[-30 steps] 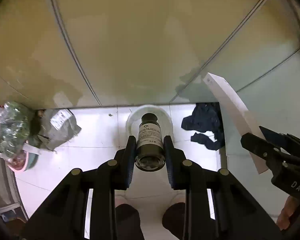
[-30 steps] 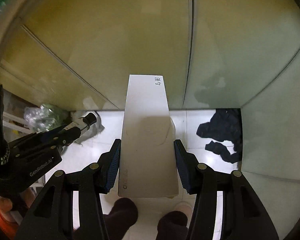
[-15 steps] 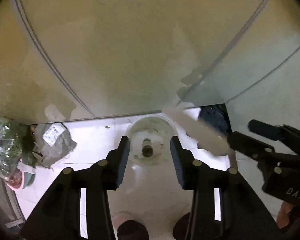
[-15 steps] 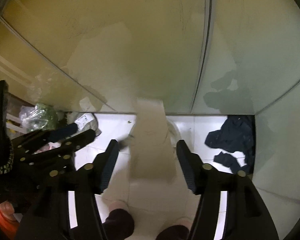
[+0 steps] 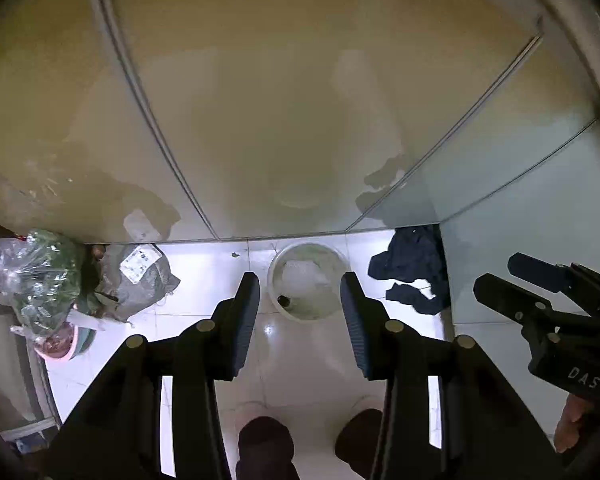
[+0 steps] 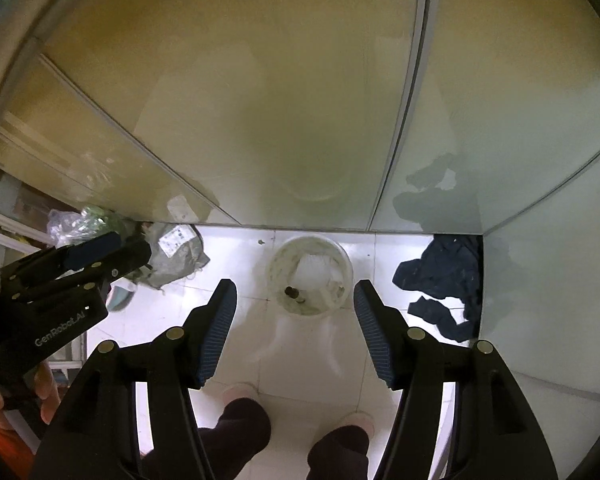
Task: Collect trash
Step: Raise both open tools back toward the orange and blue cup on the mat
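Above the white floor (image 5: 204, 272), both tools (image 5: 300, 300) (image 6: 296, 312) point steeply down, gaping, seemingly empty.

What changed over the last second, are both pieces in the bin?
Yes. The left gripper let go of the small bottle, which now lies in the white bin. The right gripper dropped the white card; something white shows in the bin. Both grippers are empty and open. The dark cloth and the bags stayed put.

Dark cloth (image 6: 446, 276) heaped by glass wall (image 6: 284, 92)
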The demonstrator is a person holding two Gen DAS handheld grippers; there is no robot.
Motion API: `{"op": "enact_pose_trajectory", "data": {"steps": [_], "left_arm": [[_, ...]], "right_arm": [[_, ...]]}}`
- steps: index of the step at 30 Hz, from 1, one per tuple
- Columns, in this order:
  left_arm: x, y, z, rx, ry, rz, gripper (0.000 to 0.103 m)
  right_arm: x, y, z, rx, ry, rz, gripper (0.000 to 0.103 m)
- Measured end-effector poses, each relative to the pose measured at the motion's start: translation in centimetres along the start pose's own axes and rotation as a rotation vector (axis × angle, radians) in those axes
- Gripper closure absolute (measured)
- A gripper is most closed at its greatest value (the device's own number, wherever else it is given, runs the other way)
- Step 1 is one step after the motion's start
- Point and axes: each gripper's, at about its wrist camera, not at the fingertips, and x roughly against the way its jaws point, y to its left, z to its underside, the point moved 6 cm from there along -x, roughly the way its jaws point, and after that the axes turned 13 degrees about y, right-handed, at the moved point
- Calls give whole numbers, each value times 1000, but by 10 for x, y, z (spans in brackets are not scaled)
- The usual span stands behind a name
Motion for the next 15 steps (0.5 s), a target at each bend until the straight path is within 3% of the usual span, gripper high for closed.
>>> {"op": "enact_pose_trajectory", "data": {"steps": [7,15], "left_arm": [[104,-6,5,-1,-50,6,62],[247,-10,-4,-47,-215,16,61]], "right_arm": [[90,24,4,-9,-56,0,46],[215,56,-1,-46,-217,-5,46]]}}
